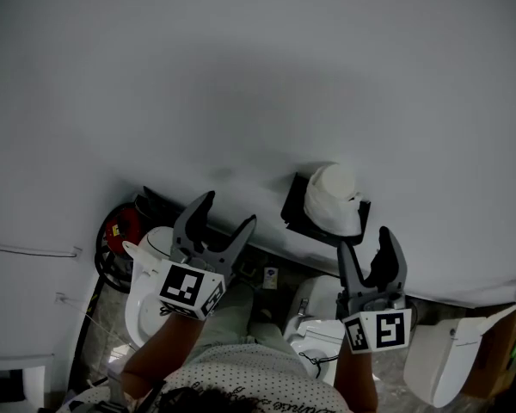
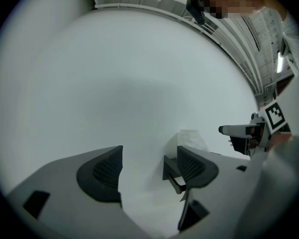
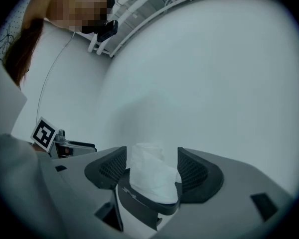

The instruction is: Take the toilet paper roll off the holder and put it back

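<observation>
We are lining up the right gripper (image 1: pixel 364 239) near the toilet paper roll (image 1: pixel 333 198), which is sitting on its wall holder (image 1: pixel 294 206). Its jaws are spread, touching nothing. The left gripper (image 1: pixel 229 209) is hovering open and empty. Next we are likely advancing and clamping the roll.

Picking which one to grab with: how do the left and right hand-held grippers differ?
The right hand-held gripper frames the toilet paper roll between its jaws in its own view. The left hand-held gripper frames bare wall, with the roll off to one side. In the head view the right sits just below the holder; the left sits farther aside. Both stand open, neither gripping the roll.
</observation>
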The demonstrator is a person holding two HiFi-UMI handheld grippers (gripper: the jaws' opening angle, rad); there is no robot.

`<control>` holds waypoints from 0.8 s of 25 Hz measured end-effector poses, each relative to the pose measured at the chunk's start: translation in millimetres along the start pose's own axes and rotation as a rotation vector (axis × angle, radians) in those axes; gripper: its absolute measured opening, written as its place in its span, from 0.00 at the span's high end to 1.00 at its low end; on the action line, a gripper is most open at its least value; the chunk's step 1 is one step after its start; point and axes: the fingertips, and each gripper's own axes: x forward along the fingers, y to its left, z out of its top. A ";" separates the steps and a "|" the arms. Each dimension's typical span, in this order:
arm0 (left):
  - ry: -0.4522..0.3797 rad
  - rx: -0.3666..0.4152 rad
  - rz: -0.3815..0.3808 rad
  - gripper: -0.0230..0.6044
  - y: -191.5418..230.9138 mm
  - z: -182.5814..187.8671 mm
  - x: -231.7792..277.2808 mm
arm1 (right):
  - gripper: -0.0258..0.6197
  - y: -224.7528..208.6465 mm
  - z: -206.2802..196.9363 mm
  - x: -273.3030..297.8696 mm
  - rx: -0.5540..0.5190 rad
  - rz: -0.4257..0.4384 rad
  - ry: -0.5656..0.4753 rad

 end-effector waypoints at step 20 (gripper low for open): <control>-0.013 -0.018 -0.168 0.41 50.0 -7.1 89.6 | 0.40 2.7 -3.8 77.7 0.010 -0.084 0.013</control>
